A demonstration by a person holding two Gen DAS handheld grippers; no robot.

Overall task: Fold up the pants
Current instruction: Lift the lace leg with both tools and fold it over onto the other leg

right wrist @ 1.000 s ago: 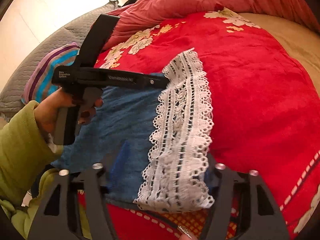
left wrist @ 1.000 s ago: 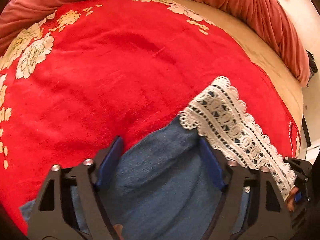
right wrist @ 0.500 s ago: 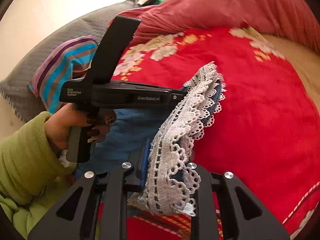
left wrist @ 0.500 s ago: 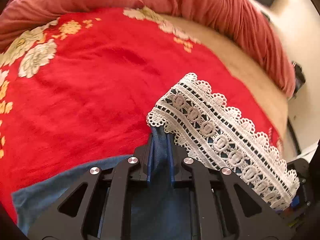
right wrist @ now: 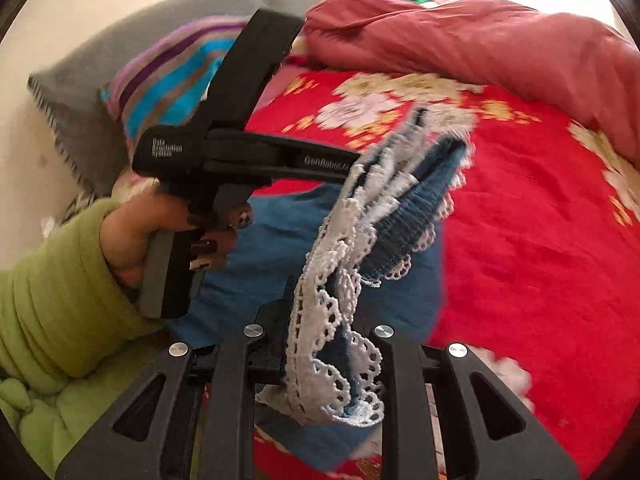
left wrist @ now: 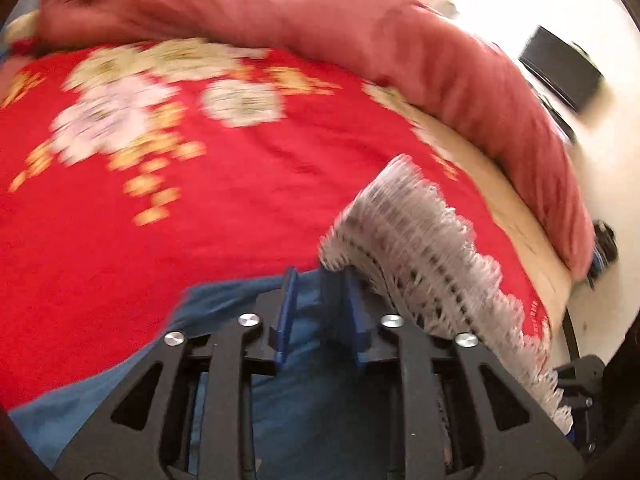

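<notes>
Blue pants (left wrist: 304,396) with a white lace hem (left wrist: 424,256) lie on a red flowered blanket (left wrist: 200,208). My left gripper (left wrist: 318,300) is shut on the blue cloth next to the lace. My right gripper (right wrist: 320,344) is shut on the other end of the lace hem (right wrist: 332,320), which hangs bunched between both grippers, lifted off the bed. The right wrist view shows the left gripper's body (right wrist: 240,152) and the hand in a green sleeve holding it. The blue pants (right wrist: 272,256) sag under it.
A pink-red quilt (left wrist: 360,28) is rolled along the bed's far edge. A tan sheet (left wrist: 516,208) shows at the right. A striped pillow (right wrist: 168,76) and a grey pillow (right wrist: 80,92) lie at the left. A dark box (left wrist: 560,68) stands beyond the bed.
Both grippers closed on the hem end of the pants a second ago and have lifted it; the lace has bunched up. Both views now swing and blur.
</notes>
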